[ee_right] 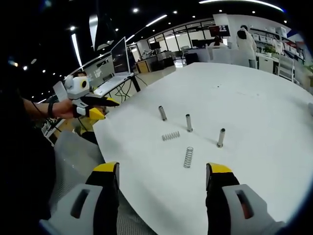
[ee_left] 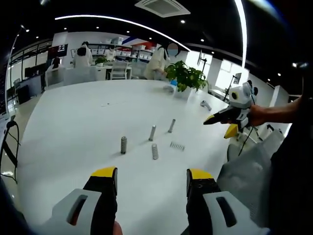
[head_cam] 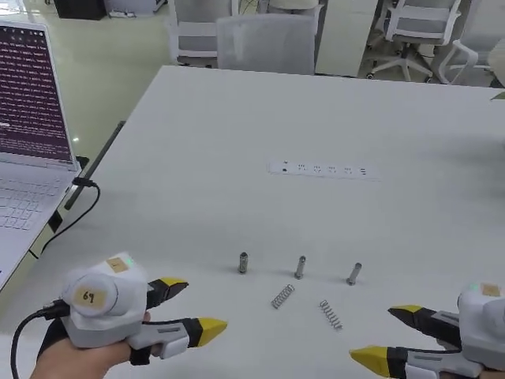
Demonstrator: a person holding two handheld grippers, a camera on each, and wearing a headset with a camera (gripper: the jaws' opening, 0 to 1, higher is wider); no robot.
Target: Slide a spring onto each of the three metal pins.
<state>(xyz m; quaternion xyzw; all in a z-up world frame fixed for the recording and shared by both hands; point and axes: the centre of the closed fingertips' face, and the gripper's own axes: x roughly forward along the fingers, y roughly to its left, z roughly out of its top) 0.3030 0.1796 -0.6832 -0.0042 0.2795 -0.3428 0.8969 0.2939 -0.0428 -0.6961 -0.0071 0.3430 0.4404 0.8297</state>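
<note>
Three short metal pins stand in a row on the white table: left pin (head_cam: 243,263), middle pin (head_cam: 300,267), right pin (head_cam: 354,273). The left pin (ee_left: 123,144) looks ribbed, as if a spring sits on it. Two loose springs (head_cam: 282,296) (head_cam: 331,313) lie just in front of the pins. My left gripper (head_cam: 195,306) is open at the near left, empty, well short of the pins. My right gripper (head_cam: 385,334) is open at the near right, also empty. In the right gripper view the loose springs (ee_right: 170,135) (ee_right: 188,157) lie between my jaws and the pins (ee_right: 188,123).
An open laptop (head_cam: 28,126) sits at the table's left edge with a black cable (head_cam: 75,213) trailing from it. A flush socket strip (head_cam: 323,169) lies beyond the pins. Office chairs (head_cam: 264,43) stand past the far edge. The table's near edge is just under both grippers.
</note>
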